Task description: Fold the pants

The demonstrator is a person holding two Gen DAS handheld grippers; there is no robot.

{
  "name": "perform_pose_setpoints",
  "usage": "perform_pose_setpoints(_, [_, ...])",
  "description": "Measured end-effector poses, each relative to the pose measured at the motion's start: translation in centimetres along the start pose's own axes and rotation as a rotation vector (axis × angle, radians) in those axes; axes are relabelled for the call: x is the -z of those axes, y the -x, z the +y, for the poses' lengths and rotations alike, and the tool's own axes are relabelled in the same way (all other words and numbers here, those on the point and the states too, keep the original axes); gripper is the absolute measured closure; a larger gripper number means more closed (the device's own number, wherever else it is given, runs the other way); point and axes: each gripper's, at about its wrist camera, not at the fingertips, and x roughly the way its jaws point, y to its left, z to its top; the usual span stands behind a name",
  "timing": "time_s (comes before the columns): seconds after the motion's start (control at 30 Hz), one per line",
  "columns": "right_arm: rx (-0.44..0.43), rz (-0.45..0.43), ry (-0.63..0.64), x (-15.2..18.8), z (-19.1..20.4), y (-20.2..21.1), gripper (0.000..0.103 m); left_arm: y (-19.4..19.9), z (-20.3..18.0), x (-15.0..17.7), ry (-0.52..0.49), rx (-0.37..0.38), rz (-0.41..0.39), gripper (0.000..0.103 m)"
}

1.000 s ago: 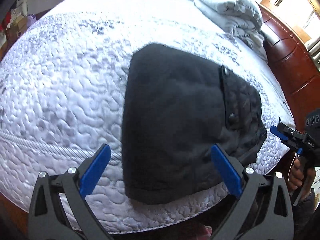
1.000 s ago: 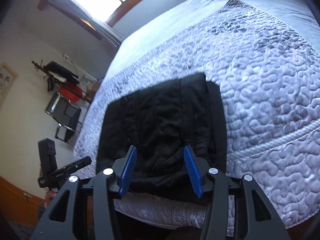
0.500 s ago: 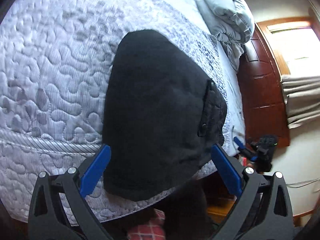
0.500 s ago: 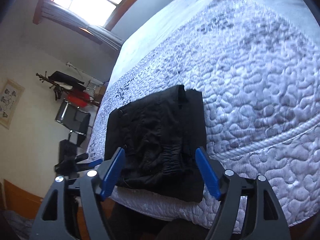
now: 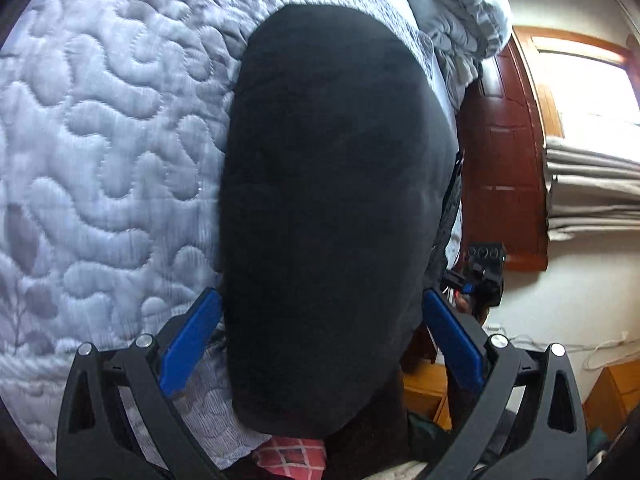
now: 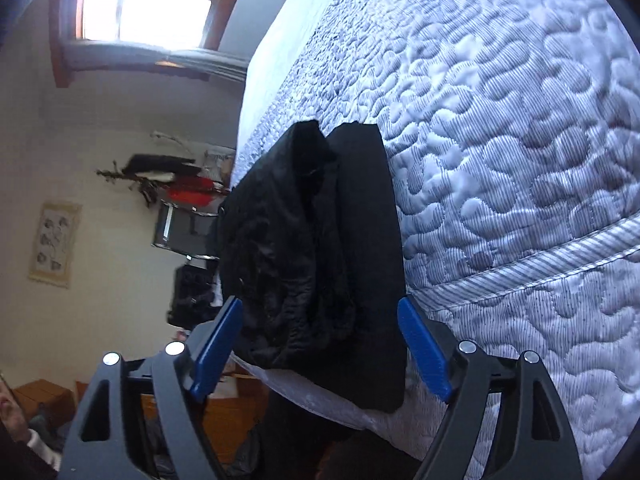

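In the left wrist view, the left hand-held gripper [image 5: 320, 328] stood released, its blue pads wide apart on either side of the near end of the folded black pants [image 5: 332, 184], pressing on nothing. The pants lay on the quilted bed [image 5: 100, 128], close to its right edge and running away toward the far end, where a grey bundle of bedding [image 5: 460, 8] sat. Beyond that edge, the right hand-held gripper [image 5: 476, 276] showed small against a red-brown wooden door [image 5: 504, 152].

In the right wrist view, the right hand-held gripper [image 6: 320, 344] was likewise released; its jaws had just been opening and now straddled the near end of the pants [image 6: 320, 256] without clamping them. There the pants lay at the bed's [image 6: 520, 140] left edge, a rumpled layer on the left and a flat fold on the right. A bright window [image 6: 148, 0] lit the far wall.
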Motion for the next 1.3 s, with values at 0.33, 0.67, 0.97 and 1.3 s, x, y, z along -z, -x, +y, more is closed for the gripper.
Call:
perform_pose_setpoints(0.33, [-0.058,0.019,-0.038,-0.6,-2.2,0.2,0.018,-2.1,-0.1,-1.8,-0.004,0.035,0.05,0.003])
perform_pose_setpoints(0.67, [-0.088,0.089,-0.022,-1.8,-3.7,-2.3,0.015,-3.6,-1.5,-2.4,-0.004,0.052,0.104,0.003])
perform_pose_setpoints(0.97, [-0.119,0.145,-0.003,-2.5,-3.7,-5.5,0.014,-5.9,-3.7,-2.6,-0.007,-0.022,0.133,0.003])
perform_pose_setpoints(1.3, [-0.019,0.196,0.033,-2.9,-2.5,-8.7,0.01,-7.7,-4.1,-2.7,0.031,0.02,0.171,0.003])
